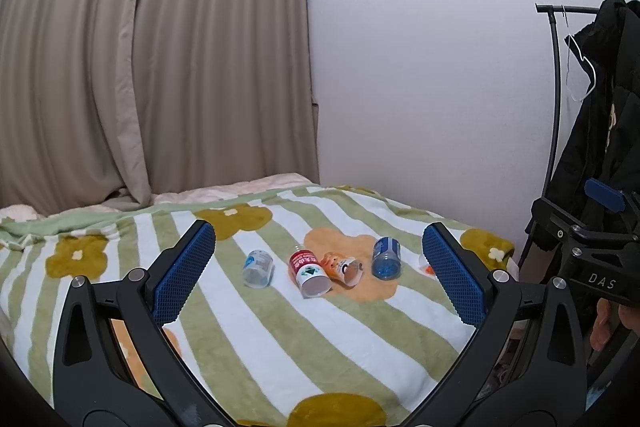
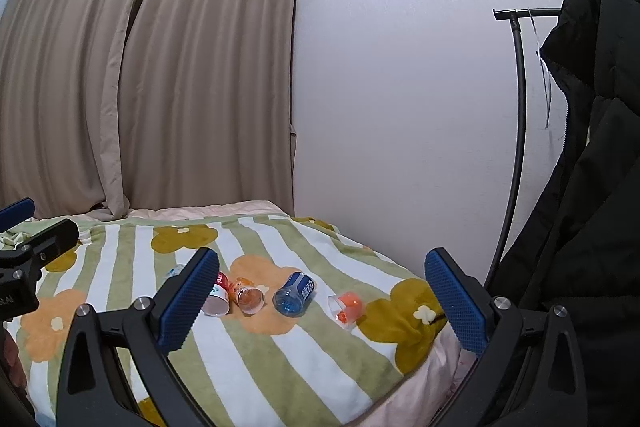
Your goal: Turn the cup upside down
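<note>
Several small cups lie on their sides in a row on the striped flower blanket (image 1: pixel 280 327): a clear pale-blue one (image 1: pixel 258 268), a red and white one (image 1: pixel 309 271), an orange one (image 1: pixel 343 267), a blue one (image 1: pixel 386 258) and a small orange one (image 2: pixel 346 308) nearest the bed's right edge. In the right wrist view the red cup (image 2: pixel 218 298), orange cup (image 2: pixel 249 295) and blue cup (image 2: pixel 294 294) show too. My left gripper (image 1: pixel 319 247) is open and empty, well short of the cups. My right gripper (image 2: pixel 322 275) is open and empty, also short of them.
Beige curtains (image 1: pixel 140 67) hang behind the bed and a white wall (image 1: pixel 420 67) stands at the right. A black clothes rack (image 2: pixel 518 131) with a black coat (image 2: pixel 592 187) stands beside the bed's right edge. The blanket (image 2: pixel 280 347) drops off at the right.
</note>
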Available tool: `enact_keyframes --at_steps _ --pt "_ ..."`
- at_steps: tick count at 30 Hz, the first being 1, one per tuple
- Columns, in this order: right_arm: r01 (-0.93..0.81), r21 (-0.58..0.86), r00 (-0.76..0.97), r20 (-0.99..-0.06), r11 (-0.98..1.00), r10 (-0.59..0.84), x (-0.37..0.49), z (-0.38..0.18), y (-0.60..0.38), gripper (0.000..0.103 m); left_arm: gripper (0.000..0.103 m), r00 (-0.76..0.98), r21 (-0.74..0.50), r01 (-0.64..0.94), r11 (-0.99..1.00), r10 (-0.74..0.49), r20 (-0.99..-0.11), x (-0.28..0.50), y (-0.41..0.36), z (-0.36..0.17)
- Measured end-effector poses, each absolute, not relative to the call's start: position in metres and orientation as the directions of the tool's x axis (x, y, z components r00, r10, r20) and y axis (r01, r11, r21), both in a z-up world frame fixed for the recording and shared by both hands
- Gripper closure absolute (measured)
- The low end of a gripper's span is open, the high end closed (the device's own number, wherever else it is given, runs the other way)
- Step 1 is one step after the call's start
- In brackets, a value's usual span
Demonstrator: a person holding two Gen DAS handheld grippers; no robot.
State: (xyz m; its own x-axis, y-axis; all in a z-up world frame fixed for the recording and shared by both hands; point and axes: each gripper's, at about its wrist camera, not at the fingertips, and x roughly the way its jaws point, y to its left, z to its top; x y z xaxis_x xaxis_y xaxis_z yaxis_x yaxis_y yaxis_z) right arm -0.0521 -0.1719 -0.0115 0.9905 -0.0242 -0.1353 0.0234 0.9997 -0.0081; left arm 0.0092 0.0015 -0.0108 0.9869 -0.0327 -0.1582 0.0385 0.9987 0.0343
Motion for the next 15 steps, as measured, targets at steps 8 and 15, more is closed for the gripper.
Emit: enact_keyframes --at_steps 8,15 --pt "0.023 -0.005 0.99 -0.138 1.0 -0.023 -0.052 -0.012 -0.1746 0.0 0.0 0.987 0.035 0.038 0.999 -0.032 -0.158 0.0092 0.0014 -0.0107" --pt "0.028 -0.003 0.99 -0.14 1.0 -0.028 -0.0517 -0.0118 -0.1745 0.0 0.0 0.987 0.034 0.036 0.999 -0.031 -0.159 0.0089 0.0002 -0.0109"
